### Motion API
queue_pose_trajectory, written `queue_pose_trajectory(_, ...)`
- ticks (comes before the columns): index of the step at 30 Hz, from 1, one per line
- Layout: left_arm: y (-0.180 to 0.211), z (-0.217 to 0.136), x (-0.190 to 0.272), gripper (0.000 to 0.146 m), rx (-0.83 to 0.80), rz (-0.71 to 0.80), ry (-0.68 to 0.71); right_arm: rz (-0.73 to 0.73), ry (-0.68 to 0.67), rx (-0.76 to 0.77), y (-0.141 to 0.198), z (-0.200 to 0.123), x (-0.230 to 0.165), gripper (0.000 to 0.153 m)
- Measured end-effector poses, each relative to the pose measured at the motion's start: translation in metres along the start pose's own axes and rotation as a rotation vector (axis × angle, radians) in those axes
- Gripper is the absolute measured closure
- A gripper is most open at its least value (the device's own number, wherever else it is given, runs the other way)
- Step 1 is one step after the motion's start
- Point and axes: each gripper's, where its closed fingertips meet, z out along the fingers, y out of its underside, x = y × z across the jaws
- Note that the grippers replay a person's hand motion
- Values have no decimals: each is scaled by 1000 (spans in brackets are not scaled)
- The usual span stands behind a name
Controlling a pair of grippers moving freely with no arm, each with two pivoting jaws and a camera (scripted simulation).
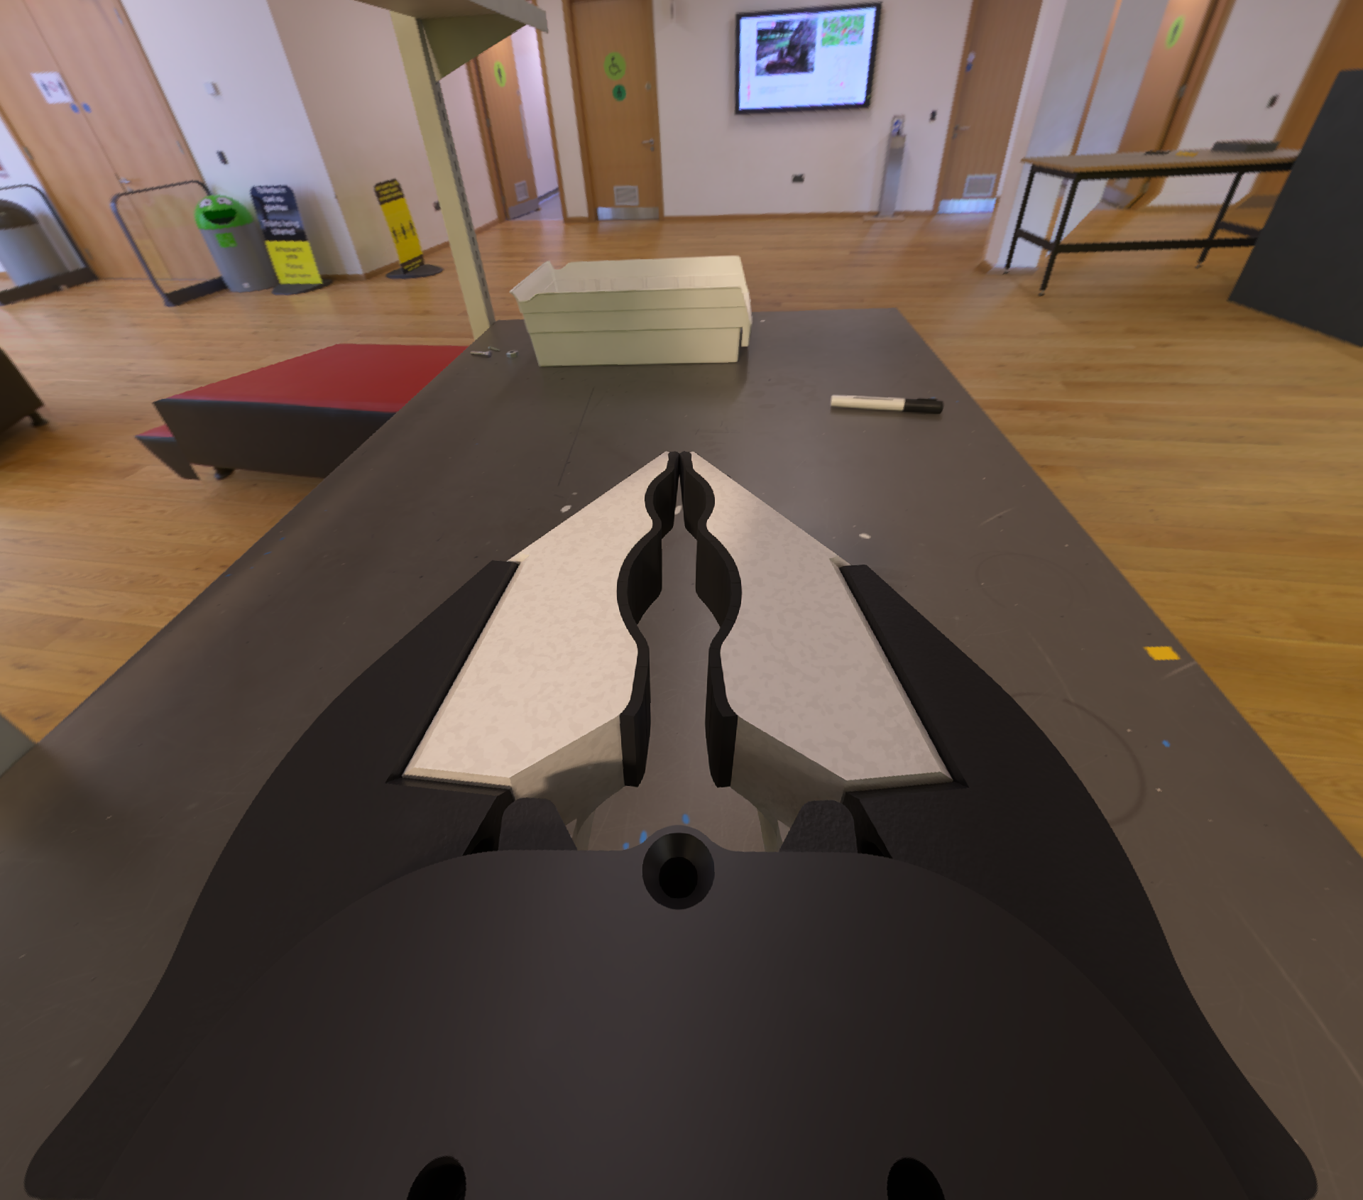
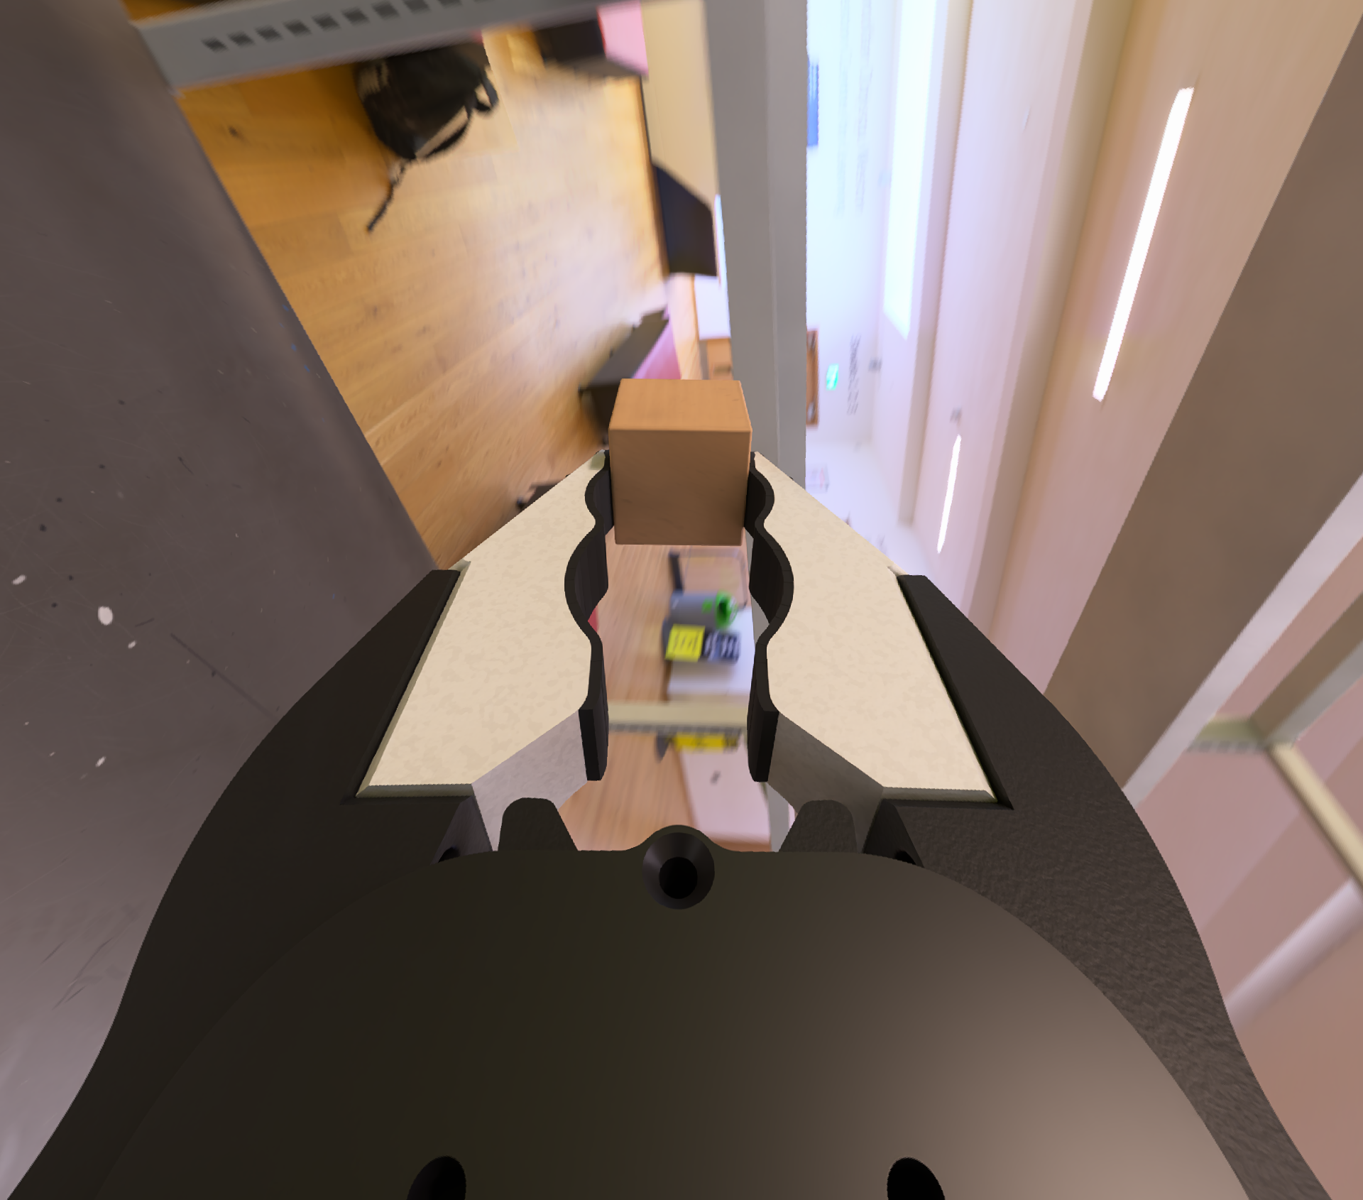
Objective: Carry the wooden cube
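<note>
Currently my right gripper [image 2: 678, 464] is clamped on the wooden cube [image 2: 678, 464], pinched between the very tips of the two fingers, with most of the block sticking out past them. The cube is up in the air: nothing touches it but my pads, and behind it I see wooden floor and a grey slotted shelf rail [image 2: 413, 14], with the dark table [image 2: 147, 427] running up the left side of the view, so this gripper is rolled well over on its side. My left gripper [image 1: 678, 460] is empty, its fingertips drawn together, hanging above the dark table [image 1: 959, 574], pointing toward a cream stack of trays [image 1: 634, 316] at the far end and a marker pen [image 1: 885, 403] lying to the right of it. Judgement: the carry is under way and the hold is shallow, so the thing to do is keep squeeze constant and move smoothly; any jerk or further roll could let the block pivot between the tips. I'd give the shelf rail and upright post [image 2: 752, 205] a clear berth, and keep the left gripper parked out of the path.
</note>
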Motion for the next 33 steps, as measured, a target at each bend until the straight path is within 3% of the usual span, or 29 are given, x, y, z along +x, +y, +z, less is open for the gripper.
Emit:
queue_pose_trajectory(4,3,3,1,146,-21,12,-4,177,-53,-221,35,27,44,118)
queue_pose_trajectory(9,9,7,2,146,-60,9,-2,387,-186,-449,75,58,48,118)
queue_pose_trajectory(14,13,6,-1,146,-90,-2,-15,530,-294,-594,109,88,23,118)
queue_pose_trajectory(17,14,5,-2,146,-87,-11,-11,541,-323,-646,126,105,9,118)
queue_pose_trajectory(25,28,10,-11,146,-127,-42,-19,599,-383,-629,139,144,-13,118)
queue_pose_trajectory(29,34,12,-13,146,-150,-50,-24,604,-477,-666,152,158,-48,118)
queue_pose_trajectory(33,36,13,-13,146,-157,-53,-23,639,-523,-769,186,168,-87,118)
